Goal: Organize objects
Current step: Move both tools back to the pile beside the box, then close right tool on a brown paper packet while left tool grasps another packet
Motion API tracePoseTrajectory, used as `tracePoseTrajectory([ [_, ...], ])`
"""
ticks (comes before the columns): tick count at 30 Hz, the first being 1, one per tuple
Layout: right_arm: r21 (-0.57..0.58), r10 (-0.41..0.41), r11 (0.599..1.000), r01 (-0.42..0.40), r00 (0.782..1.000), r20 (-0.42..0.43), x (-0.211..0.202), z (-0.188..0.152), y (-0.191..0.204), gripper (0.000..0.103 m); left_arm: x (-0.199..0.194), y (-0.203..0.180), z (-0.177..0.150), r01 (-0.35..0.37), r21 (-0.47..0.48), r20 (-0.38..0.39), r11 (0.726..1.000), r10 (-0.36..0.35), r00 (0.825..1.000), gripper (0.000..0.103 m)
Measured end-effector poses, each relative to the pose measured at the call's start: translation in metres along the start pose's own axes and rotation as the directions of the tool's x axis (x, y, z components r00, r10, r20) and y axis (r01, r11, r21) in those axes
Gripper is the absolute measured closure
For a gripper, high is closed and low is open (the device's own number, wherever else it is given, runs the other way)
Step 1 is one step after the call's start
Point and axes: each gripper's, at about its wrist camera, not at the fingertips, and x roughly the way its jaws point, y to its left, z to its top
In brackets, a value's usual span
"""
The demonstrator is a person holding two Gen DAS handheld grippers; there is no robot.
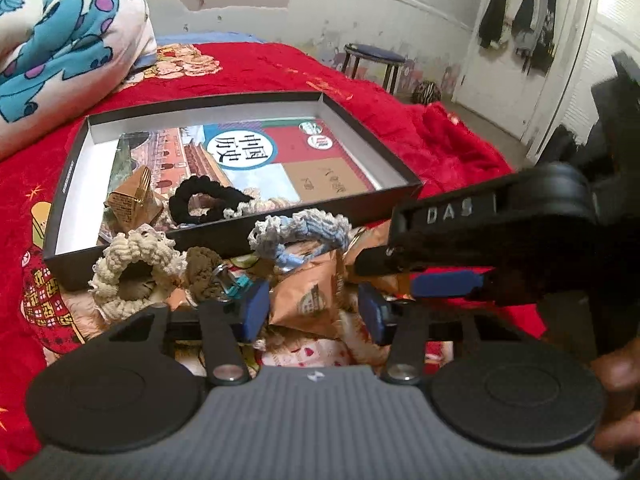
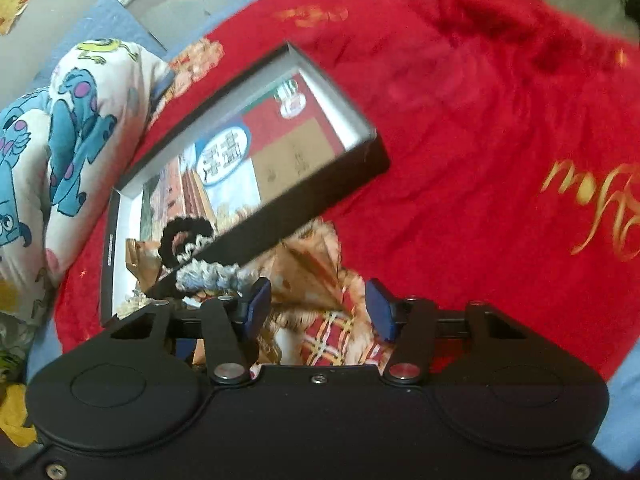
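On the red blanket [image 1: 248, 68] the shallow black box [image 1: 224, 236] sits to the upper left, already holding a black scrunchie [image 1: 200, 202] and a small tan packet [image 1: 134, 196] on top of a printed book cover. Just outside its near wall lies the loose pile that remains to be sorted: a cream scrunchie [image 1: 132, 264] furthest left, a pale blue scrunchie [image 1: 300, 228] leaning against the box wall, and orange snack packets [image 1: 312, 296] in the middle. The left gripper [image 1: 314, 312] points steeply down at that pile with its blue pads spread either side of one orange packet; the packet lies directly ahead, between the pads, but I cannot tell whether they press it yet. Its long axis seems to run roughly away from the gripper toward the box, so a straight closing would likely catch it across its narrow width. Further right, the right gripper [image 2: 318, 308] crosses the left camera's view from the right edge, its tip touching or just over the same pile. Its own camera shows its pads apart around crumpled orange packets [image 2: 316, 276], with nothing visibly pinched. Both grippers are equally near the pile; the box lies up and to the left of each.
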Motion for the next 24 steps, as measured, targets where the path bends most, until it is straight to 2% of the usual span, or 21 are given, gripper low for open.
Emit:
tracePoseTrajectory([
  [2,0.036,0.025,0.999,-0.025,1.0,-0.003,0.004,0.001,-0.003,0.053,0.004,-0.001,-0.002,-0.025,0.021,-0.004,0.999,0.025,1.0,0.049],
  [10,0.072,0.04,0.997,-0.04,0.999,0.008,0.014,0.005,-0.003,0.053,0.012,-0.004,-0.004,-0.026,0.03,0.002,0.999,0.026,1.0,0.048],
  [15,0.121,0.049,0.991,-0.051,0.999,0.023,0.016,0.006,-0.009,0.056,0.015,-0.004,-0.007,0.023,0.025,-0.002,0.999,-0.023,1.0,0.047],
  [18,0.126,0.035,0.991,-0.04,0.999,0.038,0.017,0.006,-0.007,0.058,0.017,-0.002,-0.009,0.035,0.002,-0.018,0.999,-0.035,0.999,0.062],
  [24,0.122,0.007,0.992,-0.016,0.997,0.075,0.017,0.0,-0.001,0.066,0.015,-0.003,-0.013,0.022,-0.002,-0.009,1.0,-0.022,1.0,0.066],
])
